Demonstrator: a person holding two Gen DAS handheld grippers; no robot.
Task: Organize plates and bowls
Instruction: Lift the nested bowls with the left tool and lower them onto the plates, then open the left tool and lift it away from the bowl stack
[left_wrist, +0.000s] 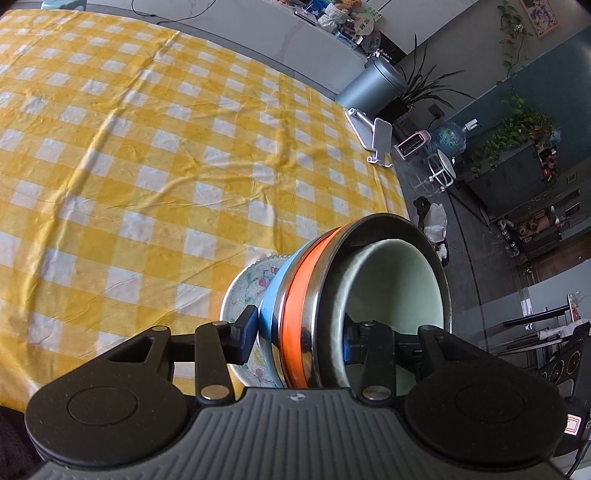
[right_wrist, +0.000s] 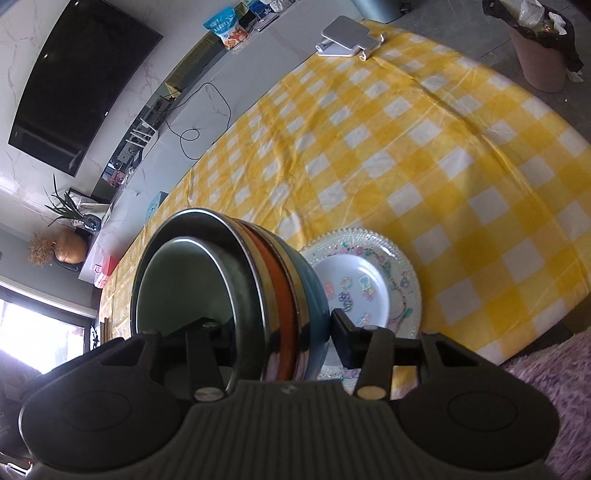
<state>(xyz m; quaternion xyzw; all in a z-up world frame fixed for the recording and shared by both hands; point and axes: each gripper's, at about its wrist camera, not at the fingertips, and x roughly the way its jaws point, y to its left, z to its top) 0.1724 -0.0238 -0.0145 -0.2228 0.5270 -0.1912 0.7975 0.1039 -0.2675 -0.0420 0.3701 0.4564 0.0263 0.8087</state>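
Observation:
A nested stack of bowls (left_wrist: 306, 295) has a pale green bowl (left_wrist: 399, 284) inside, then steel, orange and blue ones. It is held above a flowered plate (left_wrist: 243, 291) on the yellow checked tablecloth (left_wrist: 147, 147). My left gripper (left_wrist: 299, 338) is shut on the stack's wall, one finger inside, one outside. My right gripper (right_wrist: 280, 336) is shut on the opposite side of the same stack (right_wrist: 258, 280). The plate (right_wrist: 373, 280) shows under and beside the stack.
A phone stand (left_wrist: 376, 140) sits at the table's far corner and shows in the right wrist view (right_wrist: 347, 40). A waste bin (right_wrist: 543, 55) stands on the floor. Plants and shelves (left_wrist: 517, 147) lie beyond the table edge.

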